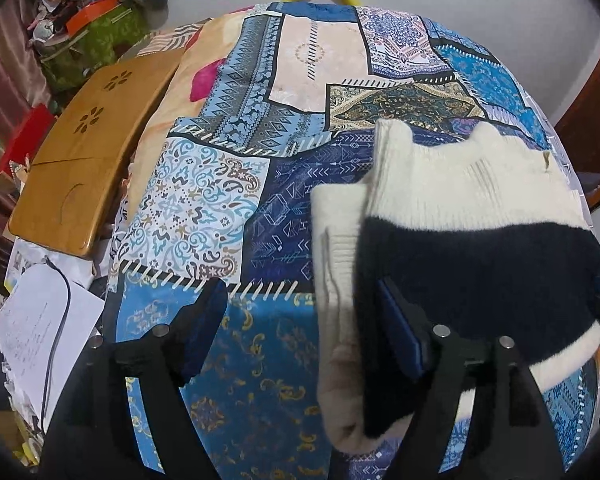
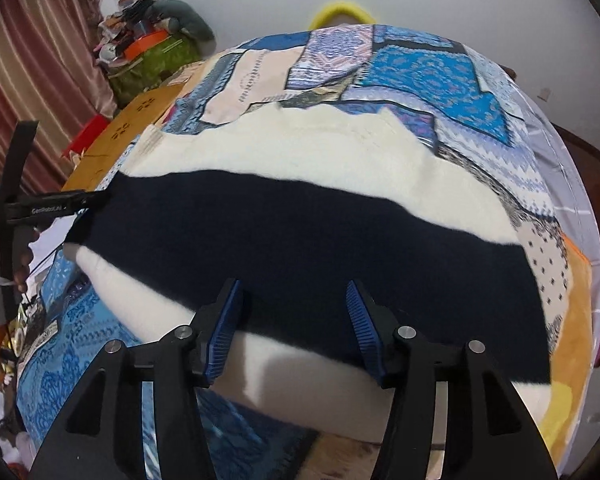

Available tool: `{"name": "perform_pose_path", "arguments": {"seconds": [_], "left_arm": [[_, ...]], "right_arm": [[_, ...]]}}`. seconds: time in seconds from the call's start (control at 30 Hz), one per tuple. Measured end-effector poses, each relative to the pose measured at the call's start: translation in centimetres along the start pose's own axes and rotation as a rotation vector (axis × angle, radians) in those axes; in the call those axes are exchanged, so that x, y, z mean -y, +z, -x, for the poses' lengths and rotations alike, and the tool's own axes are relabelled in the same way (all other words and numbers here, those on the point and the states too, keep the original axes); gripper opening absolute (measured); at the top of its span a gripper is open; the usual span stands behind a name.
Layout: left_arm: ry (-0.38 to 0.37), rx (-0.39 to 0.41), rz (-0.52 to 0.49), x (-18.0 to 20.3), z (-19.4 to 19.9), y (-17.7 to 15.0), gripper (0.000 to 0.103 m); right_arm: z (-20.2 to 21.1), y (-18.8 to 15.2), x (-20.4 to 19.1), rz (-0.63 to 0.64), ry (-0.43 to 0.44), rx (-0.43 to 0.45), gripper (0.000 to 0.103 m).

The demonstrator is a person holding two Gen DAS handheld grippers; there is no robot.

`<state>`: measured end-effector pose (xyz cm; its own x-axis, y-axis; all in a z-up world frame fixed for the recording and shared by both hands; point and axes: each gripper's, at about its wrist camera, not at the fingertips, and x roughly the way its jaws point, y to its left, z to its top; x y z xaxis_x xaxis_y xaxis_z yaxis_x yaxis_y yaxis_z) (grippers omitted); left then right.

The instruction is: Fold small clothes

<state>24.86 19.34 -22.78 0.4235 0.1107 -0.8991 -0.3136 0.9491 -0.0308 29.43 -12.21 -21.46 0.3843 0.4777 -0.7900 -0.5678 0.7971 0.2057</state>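
Right gripper [image 2: 294, 320] spread wide, holding nothing, hovering over patchwork bedspread [image 2: 432, 64]. Directly ahead and beneath its fingers, cream sweater [image 2: 300, 148] with dark navy band lying flat on bed. Left gripper [image 1: 300, 328] also wide open, empty, right finger [image 1: 400, 332] against sweater's folded edge. Far left of it, wooden board [image 1: 80, 152].

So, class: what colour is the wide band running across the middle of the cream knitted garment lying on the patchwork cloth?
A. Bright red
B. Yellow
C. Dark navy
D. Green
C: the cream knitted garment carries a dark navy band across its middle, seen in both wrist views, with cream knit either side as it lies on the blue patchwork cloth.
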Motion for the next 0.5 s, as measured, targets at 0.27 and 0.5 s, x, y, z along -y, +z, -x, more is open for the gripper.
{"name": "perform_pose_path", "arguments": {"seconds": [0.27, 0.5], "left_arm": [[0.000, -0.004, 0.035, -0.5, 0.0, -0.8, 0.083], [0.001, -0.017, 0.041, -0.5, 0.2, -2.0, 0.086]], "right_arm": [[1.6, -1.6, 3.3, -0.074, -0.051, 0.017, 0.052], [2.7, -3.6, 5.1, -0.138, -0.073, 0.027, 0.060]]}}
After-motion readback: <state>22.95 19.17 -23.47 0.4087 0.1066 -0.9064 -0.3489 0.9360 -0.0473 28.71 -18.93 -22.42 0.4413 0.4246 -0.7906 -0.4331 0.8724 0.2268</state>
